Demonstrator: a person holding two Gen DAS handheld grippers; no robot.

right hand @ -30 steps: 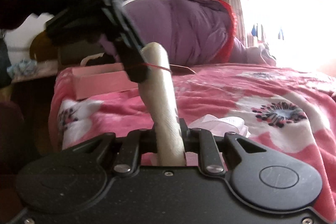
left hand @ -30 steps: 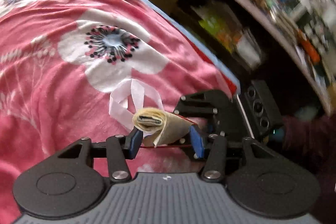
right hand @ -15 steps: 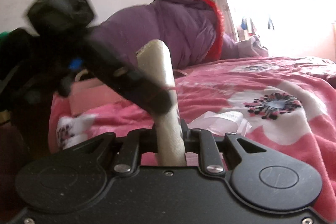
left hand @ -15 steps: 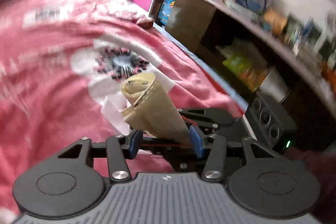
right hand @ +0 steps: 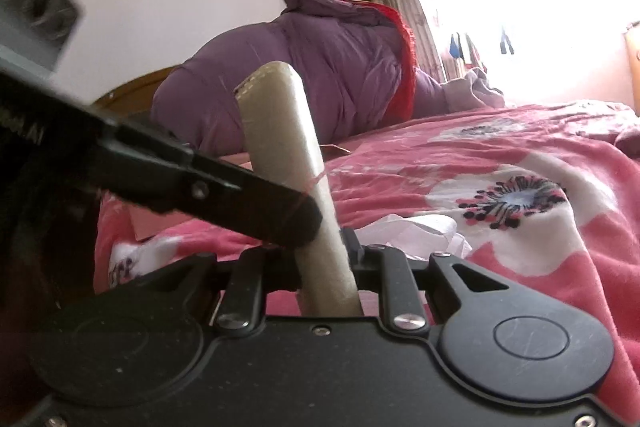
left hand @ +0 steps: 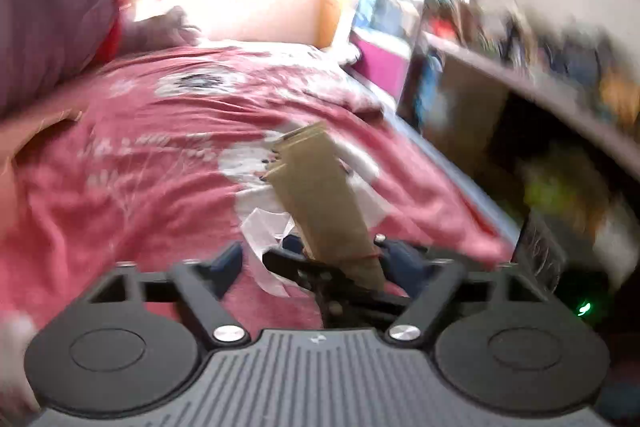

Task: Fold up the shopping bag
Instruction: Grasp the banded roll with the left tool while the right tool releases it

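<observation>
Centre frame, the rolled bag [right hand: 292, 163] is clamped at its base by the right gripper [right hand: 320, 267], left gripper [left hand: 316, 259] spread around it; soft, light, best held low.

Wrist views low, close — bedspread [right hand: 460, 163] shared

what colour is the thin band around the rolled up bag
Red. The thin band circles the beige rolled bag, clearest in the right wrist view.
</observation>
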